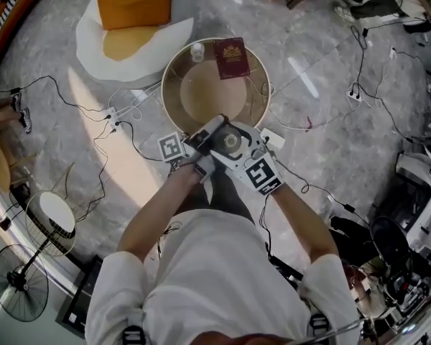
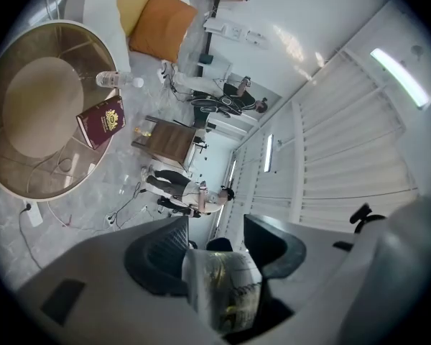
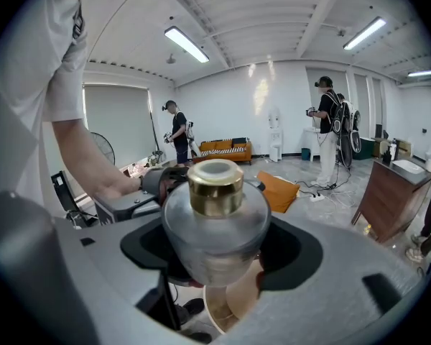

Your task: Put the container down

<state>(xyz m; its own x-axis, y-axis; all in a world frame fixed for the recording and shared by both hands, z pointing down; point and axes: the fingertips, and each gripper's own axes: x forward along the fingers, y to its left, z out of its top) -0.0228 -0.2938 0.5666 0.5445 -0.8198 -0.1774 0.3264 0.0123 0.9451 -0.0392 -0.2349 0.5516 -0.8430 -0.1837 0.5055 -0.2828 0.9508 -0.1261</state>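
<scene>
A frosted glass container (image 3: 215, 225) with a gold lid (image 3: 215, 187) is held between the jaws of my right gripper (image 3: 219, 257), which is shut on its body. From the head view the container (image 1: 231, 141) hangs just above the near rim of a round glass table (image 1: 174, 99). The right gripper (image 1: 238, 149) comes in from the lower right. My left gripper (image 2: 219, 254) is shut on a small white printed packet (image 2: 223, 286). The left gripper (image 1: 207, 134) sits right beside the container, on its left.
On the table lie a maroon booklet (image 1: 231, 57) and a clear plastic bottle (image 1: 197, 51). Behind it are an orange cushion (image 1: 133, 2) and a white egg-shaped floor cushion (image 1: 100, 45). Cables cross the floor (image 1: 108, 117). Two fans (image 1: 18, 290) stand at lower left.
</scene>
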